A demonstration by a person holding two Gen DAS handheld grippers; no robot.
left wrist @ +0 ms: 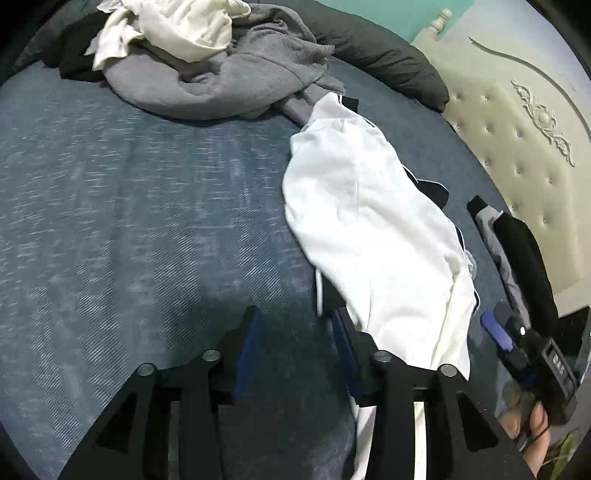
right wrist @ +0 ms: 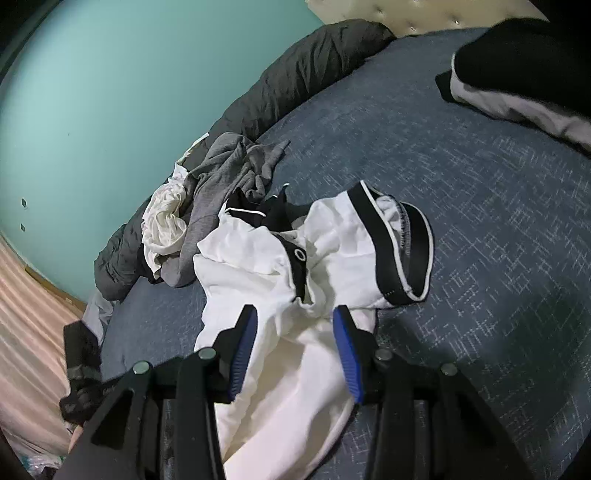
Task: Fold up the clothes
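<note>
- The white garment [right wrist: 266, 266], with its black waistband [right wrist: 399, 243] edged in white, lies crumpled on the blue bed [right wrist: 480, 229], near the middle of the mattress; no fold shows in it yet.
- The right gripper [right wrist: 295, 328] hangs over the near end of the garment. Its blue-padded fingers [right wrist: 243, 343] stand apart with white cloth between them, and the pads do not press on it.
- The left gripper [left wrist: 295, 332] is over bare bedding just beside the garment's long edge. Its fingers [left wrist: 255, 343] are apart, with nothing between them.
- A heap of grey clothing [left wrist: 229, 85] and cream clothing [left wrist: 177, 26] lies at the far side of the bed, touching the far end of the white garment.
- A dark duvet [right wrist: 295, 81] runs along the far edge; a folded dark stack [right wrist: 517, 74] lies well apart near the headboard [left wrist: 517, 155].
- Risk: closing on bunched cloth may catch several layers, so the garment would lift as a lump, not spread flat.
- Risk: pulling the garment may drag the grey clothing with it, since the two touch.
- Risk: a pinch by one gripper alone probably lets the other edge sag and twist.
</note>
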